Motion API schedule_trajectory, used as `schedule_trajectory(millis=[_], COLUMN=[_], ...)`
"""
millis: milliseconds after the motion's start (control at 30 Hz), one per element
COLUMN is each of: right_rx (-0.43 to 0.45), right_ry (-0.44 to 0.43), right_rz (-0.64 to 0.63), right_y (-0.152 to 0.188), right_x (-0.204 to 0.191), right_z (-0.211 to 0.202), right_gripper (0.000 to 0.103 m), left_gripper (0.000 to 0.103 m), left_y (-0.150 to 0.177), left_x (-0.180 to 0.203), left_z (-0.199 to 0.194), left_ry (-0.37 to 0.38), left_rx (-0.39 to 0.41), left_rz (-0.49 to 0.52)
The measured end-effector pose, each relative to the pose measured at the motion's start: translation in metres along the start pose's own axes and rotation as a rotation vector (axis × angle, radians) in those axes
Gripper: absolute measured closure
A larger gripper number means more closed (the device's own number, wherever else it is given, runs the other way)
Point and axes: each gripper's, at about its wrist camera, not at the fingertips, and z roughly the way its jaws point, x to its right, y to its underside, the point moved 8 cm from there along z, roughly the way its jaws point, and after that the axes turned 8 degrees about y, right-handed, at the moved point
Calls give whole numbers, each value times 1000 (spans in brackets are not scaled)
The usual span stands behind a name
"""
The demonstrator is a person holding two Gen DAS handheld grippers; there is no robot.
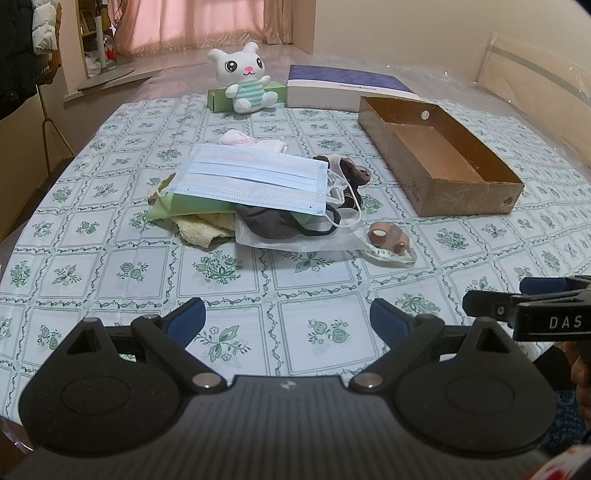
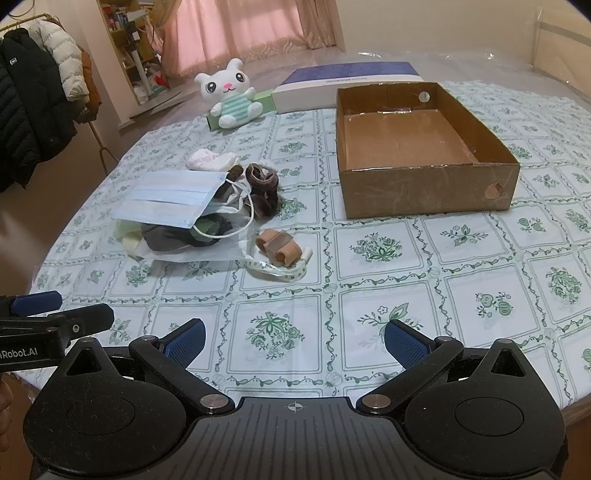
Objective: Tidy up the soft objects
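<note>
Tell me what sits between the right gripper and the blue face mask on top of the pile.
Nothing visible does. The right gripper, jaws open, faces bare tablecloth up to the pile; the blue face mask lies on top, uncovered. The tan bandage roll and tape measure lie right of that path.

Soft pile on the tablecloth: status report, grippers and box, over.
Left gripper and right gripper open, empty, short of the pile. Blue mask tops the heap; cardboard box empty. Nothing in the way.

1. We see pink curtains (image 1: 192,26) glowing with light at the far window.
2. Cream walls (image 1: 406,26) surround us.
3. A coat rack (image 2: 37,92) holds dark and white jackets at left.
</note>
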Motion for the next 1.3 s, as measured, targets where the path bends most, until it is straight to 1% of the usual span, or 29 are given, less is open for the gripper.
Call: schedule_trajectory(millis=[367, 500, 600, 700, 733, 867, 933, 967, 1033, 1067, 1100, 1167, 1233, 1300], right_rx=[0, 13, 39, 71, 81, 130, 146, 150, 156, 160, 164, 171, 170, 164], right_ry=[-1, -5, -15, -25, -28, -36, -43, -51, -62, -69, -75, -85, -89, -92], right_rz=[1, -3, -14, -26, -30, -55, -67, -71, -77, -82, -89, -103, -122, -129], right_y=[-1, -4, -8, -14, -16, -24, -28, -29, -32, -34, -35, -38, -40, -42], right_x=[1, 3, 3, 3, 3, 1, 0, -1, -2, -2, -3, -4, -6, -6], right_z=[4, 7, 8, 11, 12, 16, 20, 23, 27, 30, 33, 39, 45, 53], right_gripper=[0, 0, 0, 0, 0, 1, 7, 9, 16, 18, 21, 30, 44, 51], left_gripper=[8, 8, 10, 13, 15, 20, 21, 21, 23, 25, 28, 28, 29, 29], left_y=[-3, -6, -9, -13, -14, -20, -23, -24, -26, -28, -29, -31, -33, -36], left_x=[-2, -8, -13, -19, -21, -29, -32, -34, -38, -40, -42, -44, -46, -49], left_z=[5, 8, 9, 11, 12, 16, 20, 23, 28, 30, 33, 37, 40, 43], left_ry=[6, 4, -2, -26, -34, -62, -79, -84, -85, -87, -88, -88, -91, -92], left_rx=[-8, -4, 11, 35, 42, 86, 94, 93, 92, 91, 89, 89, 94, 100], left_rz=[-4, -8, 1, 27, 37, 72, 95, 99, 97, 97, 99, 103, 107, 110])
